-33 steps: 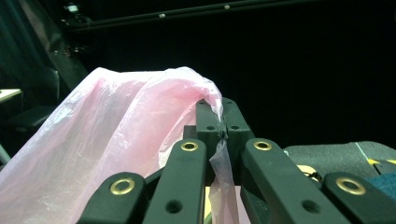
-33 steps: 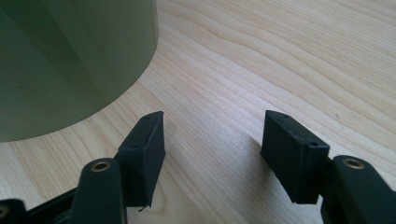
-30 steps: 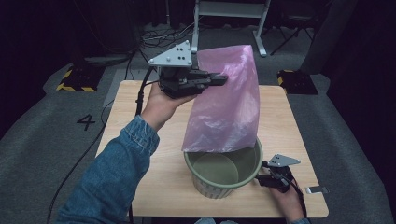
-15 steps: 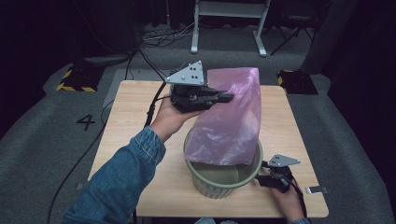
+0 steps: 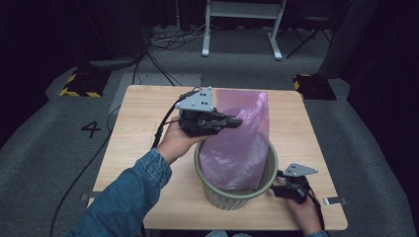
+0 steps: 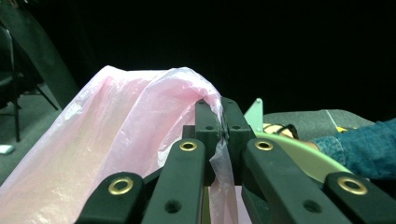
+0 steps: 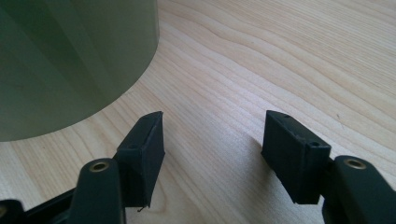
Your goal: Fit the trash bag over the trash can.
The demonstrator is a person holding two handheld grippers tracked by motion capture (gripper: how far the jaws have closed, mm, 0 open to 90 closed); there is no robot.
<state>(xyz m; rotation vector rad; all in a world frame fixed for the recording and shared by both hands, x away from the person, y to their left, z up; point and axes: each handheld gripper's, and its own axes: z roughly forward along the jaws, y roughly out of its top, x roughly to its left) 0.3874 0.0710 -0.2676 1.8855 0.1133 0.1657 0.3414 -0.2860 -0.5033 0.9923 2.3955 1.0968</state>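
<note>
A pink plastic bag point(image 5: 242, 138) hangs from my left gripper point(image 5: 236, 122), which is shut on its top edge; the bag's lower part sits inside a pale green bin point(image 5: 232, 196) on the wooden table point(image 5: 138, 133). In the left gripper view the bag point(image 6: 116, 144) drapes over the closed jaws, the gripper point(image 6: 223, 123) pinching a fold, with the bin's rim point(image 6: 303, 156) beyond. My right gripper point(image 5: 274, 190) rests on the table just right of the bin. It stands open point(image 7: 212, 140) with bare wood between its fingers and the bin's wall point(image 7: 70, 60) close at its left.
The table's front edge point(image 5: 222, 224) runs near the bin. A metal stand point(image 5: 242, 29) and cables point(image 5: 168, 39) lie on the grey floor beyond the table. Black boxes with yellow stripes point(image 5: 81, 84) sit at the far left and far right point(image 5: 311, 84).
My left gripper has moved down and to the right with the bag, lowering the bag's bottom into the bin. The right gripper has stayed beside the bin.
</note>
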